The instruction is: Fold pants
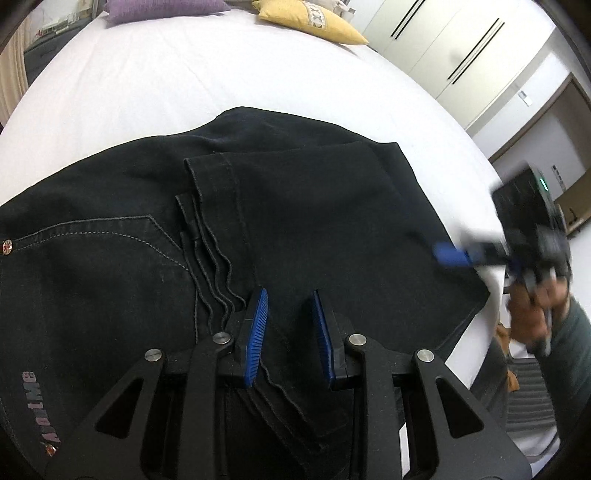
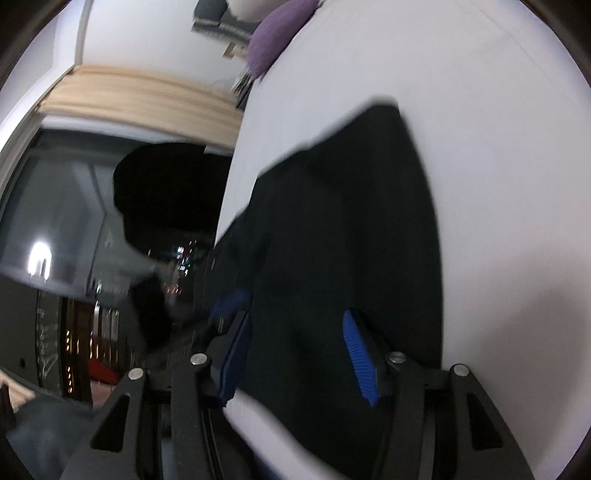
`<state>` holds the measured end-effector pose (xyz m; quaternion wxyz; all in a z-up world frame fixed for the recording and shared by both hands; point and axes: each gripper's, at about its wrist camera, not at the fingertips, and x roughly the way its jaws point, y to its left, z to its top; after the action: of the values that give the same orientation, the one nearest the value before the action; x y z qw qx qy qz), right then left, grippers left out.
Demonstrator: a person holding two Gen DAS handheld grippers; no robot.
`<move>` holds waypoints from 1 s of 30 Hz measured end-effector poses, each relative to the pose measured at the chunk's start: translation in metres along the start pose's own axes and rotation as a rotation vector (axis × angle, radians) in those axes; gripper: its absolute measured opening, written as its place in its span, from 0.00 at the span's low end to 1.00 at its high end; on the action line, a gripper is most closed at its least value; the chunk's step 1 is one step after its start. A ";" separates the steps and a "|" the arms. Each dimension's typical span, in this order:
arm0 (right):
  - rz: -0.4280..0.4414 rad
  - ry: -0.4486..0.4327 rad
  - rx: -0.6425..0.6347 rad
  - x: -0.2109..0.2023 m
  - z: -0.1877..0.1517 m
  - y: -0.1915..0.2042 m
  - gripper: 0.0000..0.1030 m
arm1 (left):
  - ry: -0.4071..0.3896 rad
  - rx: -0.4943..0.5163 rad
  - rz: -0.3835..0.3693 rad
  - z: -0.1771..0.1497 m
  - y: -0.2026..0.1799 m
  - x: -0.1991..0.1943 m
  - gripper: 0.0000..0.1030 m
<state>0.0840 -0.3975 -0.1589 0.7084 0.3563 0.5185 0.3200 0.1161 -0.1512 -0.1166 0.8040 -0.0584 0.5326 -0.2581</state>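
Observation:
Black jeans (image 1: 332, 206) lie folded on the white bed (image 1: 184, 74), waist and pocket at the left. Several wavy hem edges bunch and run in between the blue pads of my left gripper (image 1: 290, 293), which stands narrow and shut on those layers. My right gripper (image 1: 443, 254) shows blurred at the jeans' right edge, held by a hand (image 1: 532, 306). In the right wrist view, the right gripper (image 2: 293, 315) stands open. The dark cloth (image 2: 351, 221) lies between its blue pads (image 2: 360, 358) without being pinched.
A purple pillow (image 1: 162, 9) and a yellow pillow (image 1: 314, 18) lie at the head of the bed. White wardrobe doors (image 1: 443, 48) stand beyond the bed's right edge. The right wrist view shows the bed sheet (image 2: 480, 147), a beige curtain (image 2: 140, 92) and a dark window (image 2: 55, 203).

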 end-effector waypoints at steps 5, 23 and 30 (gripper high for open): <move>-0.075 -0.045 -0.021 -0.029 -0.049 0.010 0.54 | -0.005 -0.007 -0.005 -0.012 0.001 -0.005 0.24; -0.230 -0.153 -0.052 0.032 -0.030 0.059 0.70 | -0.067 -0.148 -0.008 -0.045 0.037 -0.039 0.52; 0.026 -0.278 -0.105 0.028 -0.044 0.101 0.70 | -0.364 -0.467 -0.077 -0.113 0.100 -0.144 0.86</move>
<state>0.0405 -0.3120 -0.0980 0.7869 0.3663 0.3933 0.3033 0.0086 0.0236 -0.0826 0.8407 -0.3072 0.4220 -0.1444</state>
